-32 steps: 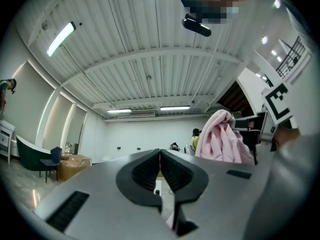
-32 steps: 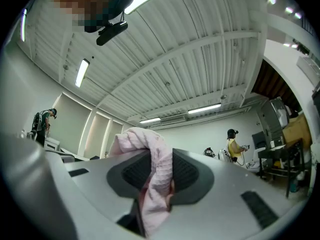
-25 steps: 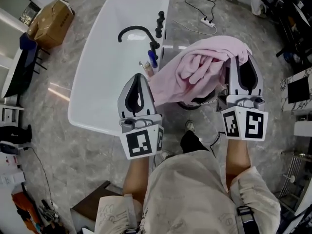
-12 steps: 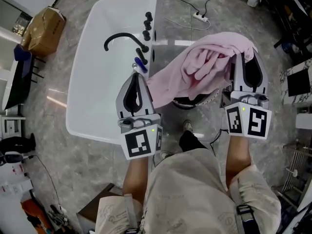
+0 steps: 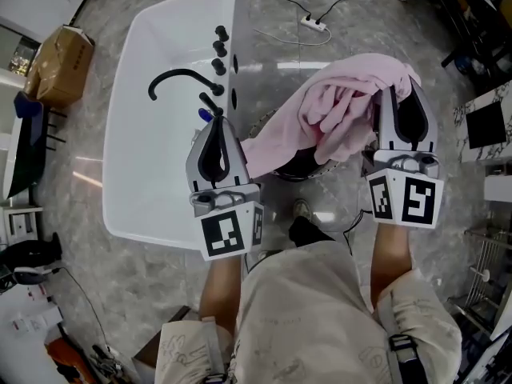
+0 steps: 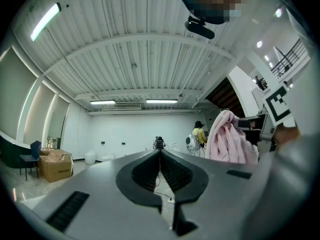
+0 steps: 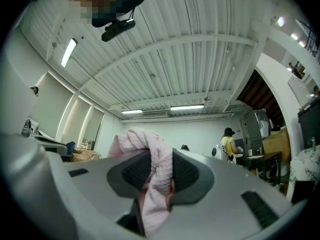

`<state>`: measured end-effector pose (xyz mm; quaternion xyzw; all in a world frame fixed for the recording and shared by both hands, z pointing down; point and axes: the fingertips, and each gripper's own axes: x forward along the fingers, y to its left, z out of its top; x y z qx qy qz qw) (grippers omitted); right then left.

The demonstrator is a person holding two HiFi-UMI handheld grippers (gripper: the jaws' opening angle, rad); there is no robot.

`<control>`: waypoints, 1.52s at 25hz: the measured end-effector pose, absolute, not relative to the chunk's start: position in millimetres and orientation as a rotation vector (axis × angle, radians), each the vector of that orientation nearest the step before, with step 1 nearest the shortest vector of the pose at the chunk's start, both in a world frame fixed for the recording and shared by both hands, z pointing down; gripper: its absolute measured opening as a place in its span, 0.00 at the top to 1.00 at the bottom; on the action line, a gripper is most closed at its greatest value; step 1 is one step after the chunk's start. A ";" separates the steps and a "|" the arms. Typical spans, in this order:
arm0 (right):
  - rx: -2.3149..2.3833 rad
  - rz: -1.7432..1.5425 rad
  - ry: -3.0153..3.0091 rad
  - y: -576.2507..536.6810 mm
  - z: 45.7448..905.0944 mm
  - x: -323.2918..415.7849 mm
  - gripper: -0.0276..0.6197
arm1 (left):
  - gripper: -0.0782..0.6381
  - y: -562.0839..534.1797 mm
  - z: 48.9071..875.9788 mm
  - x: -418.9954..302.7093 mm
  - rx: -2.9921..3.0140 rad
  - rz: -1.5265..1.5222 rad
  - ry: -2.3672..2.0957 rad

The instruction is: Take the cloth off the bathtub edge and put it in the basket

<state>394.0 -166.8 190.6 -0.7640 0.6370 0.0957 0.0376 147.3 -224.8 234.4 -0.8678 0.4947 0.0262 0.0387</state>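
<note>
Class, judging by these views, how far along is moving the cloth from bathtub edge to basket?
Done: the pink cloth is off the bathtub. In hand: the right hand-held gripper clamps it, hanging over the basket; the left hand-held gripper is shut, empty. Left: lower it in and release.

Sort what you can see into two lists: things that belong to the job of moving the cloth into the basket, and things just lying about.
Part of the job:
pink cloth, clamped in the right gripper
basket, partly under the cloth
bathtub
left gripper, shut and empty

Just lying about:
cardboard box
power strip
black tap
</note>
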 end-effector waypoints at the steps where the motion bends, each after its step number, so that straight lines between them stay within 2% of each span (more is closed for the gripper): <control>1: -2.354 0.293 1.949 -167.1 191.6 401.1 0.81 | 0.89 -226.8 235.5 153.4 -2.666 0.079 1.514; 16: -2.430 0.264 1.917 -180.8 204.7 459.8 0.80 | 0.89 -253.5 246.1 210.8 -2.713 0.079 1.457; 29: -2.524 0.136 1.981 -227.4 250.1 442.0 0.80 | 0.89 -313.8 272.9 215.4 -2.804 0.042 1.414; 38: -2.535 -0.065 2.095 -259.6 315.6 416.1 0.80 | 0.89 -343.4 299.6 207.9 -2.830 0.016 1.414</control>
